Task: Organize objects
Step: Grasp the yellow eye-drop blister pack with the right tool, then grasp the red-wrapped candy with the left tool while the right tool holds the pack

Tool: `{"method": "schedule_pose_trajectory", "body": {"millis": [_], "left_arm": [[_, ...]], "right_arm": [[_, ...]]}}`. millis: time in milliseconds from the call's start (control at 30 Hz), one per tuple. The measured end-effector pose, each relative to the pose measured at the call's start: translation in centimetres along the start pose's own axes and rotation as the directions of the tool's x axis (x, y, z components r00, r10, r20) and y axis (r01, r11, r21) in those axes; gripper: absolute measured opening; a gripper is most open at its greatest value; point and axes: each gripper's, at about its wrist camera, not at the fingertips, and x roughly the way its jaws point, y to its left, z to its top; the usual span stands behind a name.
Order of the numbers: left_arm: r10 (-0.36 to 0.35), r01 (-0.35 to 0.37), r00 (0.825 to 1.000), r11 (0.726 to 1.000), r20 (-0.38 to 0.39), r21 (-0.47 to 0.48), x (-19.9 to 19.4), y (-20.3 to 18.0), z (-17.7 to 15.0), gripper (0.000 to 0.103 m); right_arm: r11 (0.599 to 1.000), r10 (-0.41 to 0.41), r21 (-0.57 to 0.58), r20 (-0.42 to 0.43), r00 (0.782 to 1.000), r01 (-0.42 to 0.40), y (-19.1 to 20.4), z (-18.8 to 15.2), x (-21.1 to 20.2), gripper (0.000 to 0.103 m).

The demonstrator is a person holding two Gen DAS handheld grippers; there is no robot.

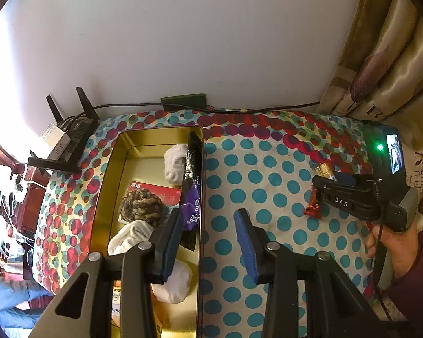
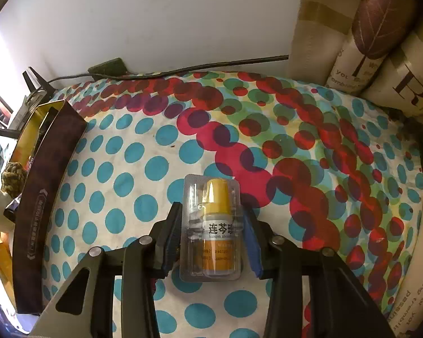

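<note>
A gold tin box (image 1: 110, 169) lies on the polka-dot cloth at the left. It holds white socks (image 1: 175, 163), a woven rope ball (image 1: 141, 207), a red packet (image 1: 158, 191) and a purple sachet (image 1: 193, 202). My left gripper (image 1: 208, 239) is open and empty, straddling the tin's right wall. My right gripper (image 2: 211, 231) is shut on a blister-packed yellow-capped medicine bottle (image 2: 214, 225) held just above the cloth. In the left wrist view the right gripper (image 1: 338, 194) is at the right, next to a red candy wrapper (image 1: 313, 205).
A router (image 1: 70, 138) and power strip (image 1: 183, 101) with cables sit by the white wall at the back. Curtains (image 2: 380, 28) hang at the right. The tin's dark outer side (image 2: 42, 197) shows at the left of the right wrist view. Clutter lies beyond the table's left edge.
</note>
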Motion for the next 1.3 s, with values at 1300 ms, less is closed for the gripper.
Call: {"method": "schedule_pose_trajectory", "body": {"millis": [1300], "left_arm": [[-0.231, 0.306, 0.941, 0.893, -0.248, 0.33, 11.7, -14.2, 2.5, 0.055]], "right_arm": [[0.964, -0.019, 0.265, 0.109, 0.994, -0.011, -8.0, -6.2, -7.4, 0.039]]}}
